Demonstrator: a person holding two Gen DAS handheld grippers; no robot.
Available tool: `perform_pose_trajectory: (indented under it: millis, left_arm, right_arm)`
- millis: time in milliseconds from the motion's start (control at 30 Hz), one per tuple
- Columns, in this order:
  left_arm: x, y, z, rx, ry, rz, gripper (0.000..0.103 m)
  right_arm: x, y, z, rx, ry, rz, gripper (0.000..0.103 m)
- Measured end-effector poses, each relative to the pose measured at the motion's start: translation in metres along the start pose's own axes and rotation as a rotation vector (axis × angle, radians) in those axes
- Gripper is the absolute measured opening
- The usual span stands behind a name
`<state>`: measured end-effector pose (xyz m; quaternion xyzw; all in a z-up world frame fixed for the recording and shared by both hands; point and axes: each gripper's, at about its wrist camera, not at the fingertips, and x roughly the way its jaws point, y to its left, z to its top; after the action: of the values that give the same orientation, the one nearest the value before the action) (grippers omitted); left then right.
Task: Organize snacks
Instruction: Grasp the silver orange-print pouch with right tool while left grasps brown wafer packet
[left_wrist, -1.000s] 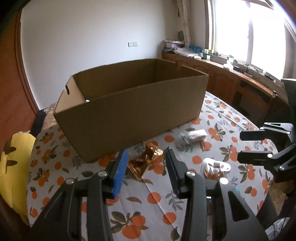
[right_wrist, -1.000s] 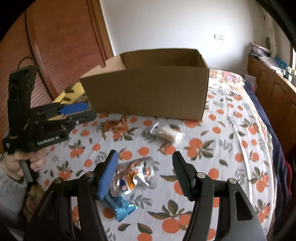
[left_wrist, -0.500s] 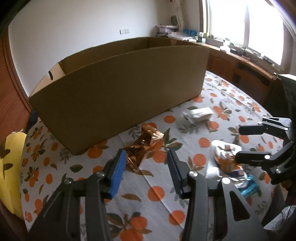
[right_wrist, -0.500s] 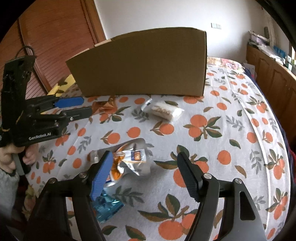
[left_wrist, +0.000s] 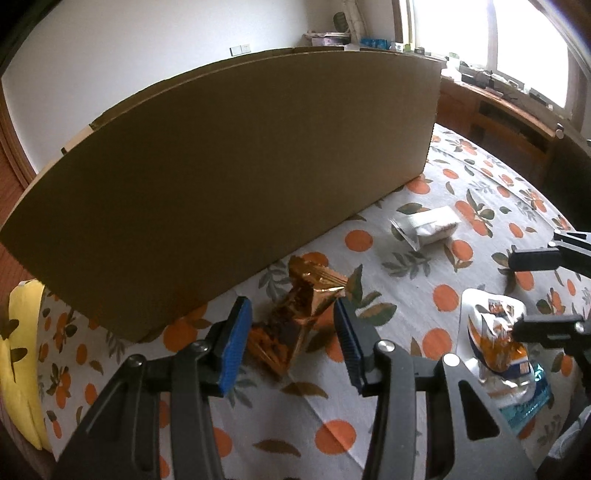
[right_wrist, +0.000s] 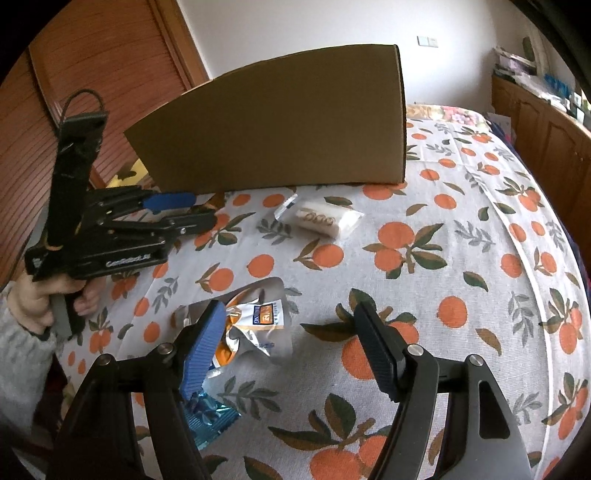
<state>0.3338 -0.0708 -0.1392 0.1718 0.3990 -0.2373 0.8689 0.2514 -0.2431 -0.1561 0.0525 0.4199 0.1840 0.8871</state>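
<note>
A: Left wrist view: the left tool (left_wrist: 291, 343) is spread, its pads on either side of the gold packet (left_wrist: 295, 325) lying on the table (left_wrist: 332, 435), ready to pinch it.

B: And the right tool (right_wrist: 288, 350)?

A: Spread too, over the white-and-orange pouch (right_wrist: 255, 325), holding nothing. Farther off lies a white packet (right_wrist: 319, 219).

B: Why so close to the box (left_wrist: 229, 184)?

A: Probably so each snack needs only a short lift over its wall.
</note>
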Motion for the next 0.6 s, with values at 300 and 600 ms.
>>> perform_pose_trajectory:
  millis: [300, 600]
  left_arm:
    - [0.002, 0.005, -0.001, -0.043, -0.002, -0.021, 0.031]
    - [-0.016, -0.004, -0.011, -0.056, -0.016, -0.001, 0.019]
  right_arm:
    - [-0.002, 0.005, 0.0, -0.022, 0.014, 0.022, 0.073]
    - [-0.017, 0.018, -0.005, -0.002, 0.023, 0.046, 0.073]
